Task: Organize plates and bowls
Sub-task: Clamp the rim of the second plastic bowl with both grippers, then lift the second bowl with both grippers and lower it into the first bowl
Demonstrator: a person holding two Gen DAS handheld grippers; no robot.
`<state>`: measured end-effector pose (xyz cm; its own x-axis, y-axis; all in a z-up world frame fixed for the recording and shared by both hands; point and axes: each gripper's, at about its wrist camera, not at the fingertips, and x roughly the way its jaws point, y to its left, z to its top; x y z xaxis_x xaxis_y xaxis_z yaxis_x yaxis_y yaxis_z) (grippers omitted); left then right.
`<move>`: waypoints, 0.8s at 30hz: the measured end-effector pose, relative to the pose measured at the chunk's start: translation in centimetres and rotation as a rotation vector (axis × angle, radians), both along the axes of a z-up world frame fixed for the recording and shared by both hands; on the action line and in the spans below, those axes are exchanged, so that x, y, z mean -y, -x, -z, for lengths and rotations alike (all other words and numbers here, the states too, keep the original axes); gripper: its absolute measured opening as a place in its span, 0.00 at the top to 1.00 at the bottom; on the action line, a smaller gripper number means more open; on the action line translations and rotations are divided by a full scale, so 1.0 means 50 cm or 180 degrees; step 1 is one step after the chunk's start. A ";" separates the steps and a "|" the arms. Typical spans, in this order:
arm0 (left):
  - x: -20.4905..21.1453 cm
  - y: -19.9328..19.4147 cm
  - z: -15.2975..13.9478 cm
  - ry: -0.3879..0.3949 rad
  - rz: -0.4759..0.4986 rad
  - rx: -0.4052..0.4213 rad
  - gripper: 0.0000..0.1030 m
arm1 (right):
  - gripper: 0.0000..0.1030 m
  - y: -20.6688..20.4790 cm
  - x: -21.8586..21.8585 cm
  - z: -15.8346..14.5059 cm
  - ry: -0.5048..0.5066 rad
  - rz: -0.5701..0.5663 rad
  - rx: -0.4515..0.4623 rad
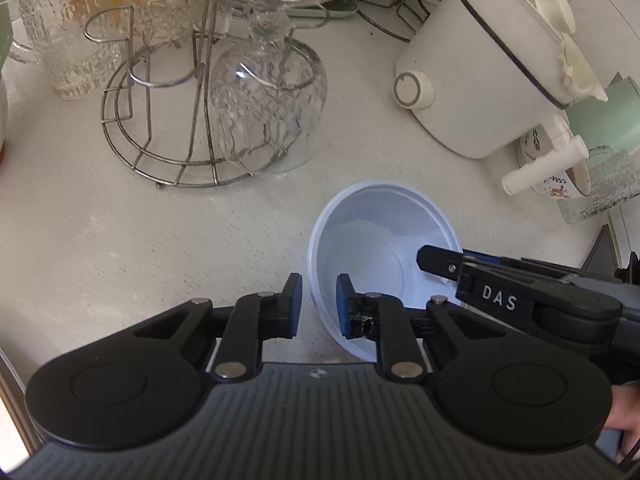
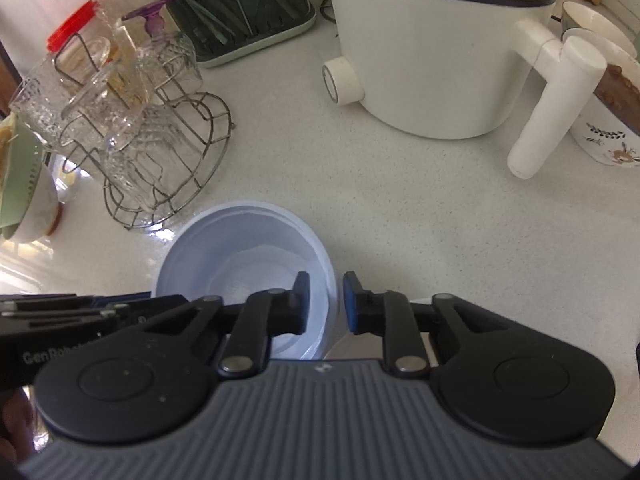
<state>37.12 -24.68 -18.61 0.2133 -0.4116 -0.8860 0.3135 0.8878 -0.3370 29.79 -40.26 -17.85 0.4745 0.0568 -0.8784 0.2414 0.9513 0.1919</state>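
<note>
A pale blue plastic bowl (image 1: 380,240) stands upright on the speckled white counter (image 1: 120,240). My left gripper (image 1: 319,300) straddles its near left rim, one blue pad outside the wall and one inside, closed onto it. In the right wrist view the same bowl (image 2: 240,248) lies low and left of centre. There my right gripper (image 2: 326,300) pinches the right rim, again with a pad on each side of the wall. The right gripper (image 1: 440,266) also reaches in from the right in the left wrist view. The bowl's inside looks empty.
A wire rack (image 1: 172,128) of upturned glasses stands just behind the bowl on the left. A white lidded cooker (image 1: 480,72) with a long handle (image 2: 552,112) stands behind on the right, with patterned mugs (image 2: 604,136) beside it. A green utensil caddy (image 2: 240,20) sits at the back.
</note>
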 end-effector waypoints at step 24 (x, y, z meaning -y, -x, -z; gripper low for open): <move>-0.088 0.061 -0.170 0.0295 -0.0288 0.0323 0.86 | 0.86 0.082 -0.032 -0.132 -0.0326 -0.0060 0.0382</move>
<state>34.05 -20.30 -10.11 0.3396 -0.4655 -0.8173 0.2701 0.8806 -0.3894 25.67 -38.68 -11.24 0.5738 0.1531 -0.8046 0.1933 0.9293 0.3147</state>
